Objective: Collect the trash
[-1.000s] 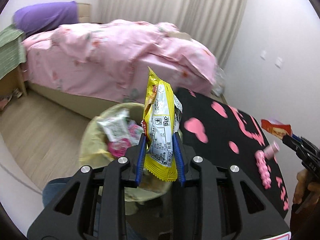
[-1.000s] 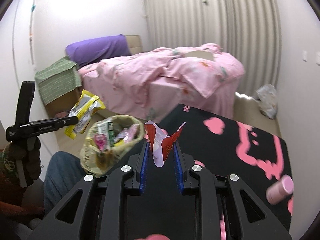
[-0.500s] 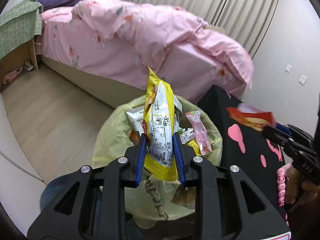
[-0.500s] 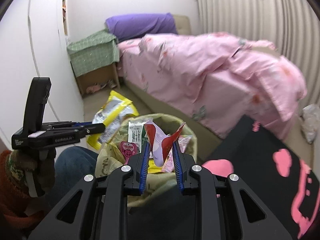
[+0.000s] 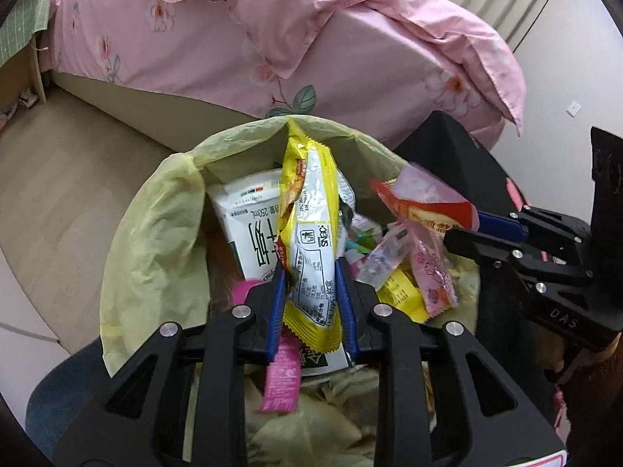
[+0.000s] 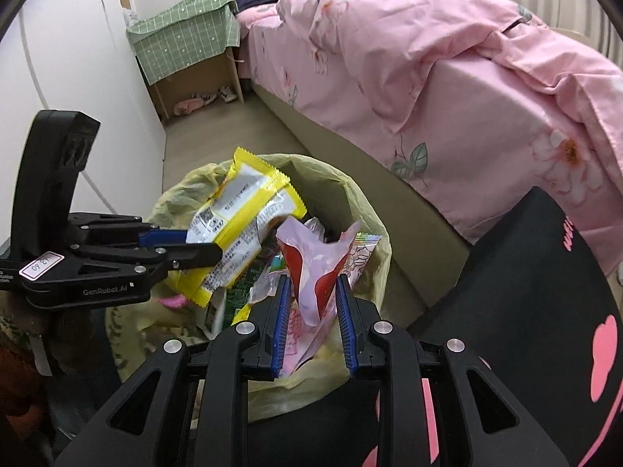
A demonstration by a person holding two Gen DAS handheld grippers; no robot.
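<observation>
My left gripper (image 5: pixel 311 303) is shut on a yellow snack wrapper (image 5: pixel 311 241) and holds it just above the open trash bin lined with a pale yellow bag (image 5: pixel 155 225). My right gripper (image 6: pixel 314 311) is shut on a red and white wrapper (image 6: pixel 315 268) over the same bin (image 6: pixel 373 241). Each gripper shows in the other's view: the right one (image 5: pixel 463 229) at the bin's right side, the left one (image 6: pixel 202 249) at its left side. The bin holds a white carton (image 5: pixel 249 225) and several wrappers.
A bed with a pink floral duvet (image 6: pixel 447 70) stands just behind the bin. A black table with pink shapes (image 6: pixel 545 311) is to the right. A wooden nightstand under a green cloth (image 6: pixel 187 43) stands at the back left by the white wall.
Both grippers have moved from the table side to right over the bin and lower, each still holding its wrapper. The bin now fills the middle of both views.
</observation>
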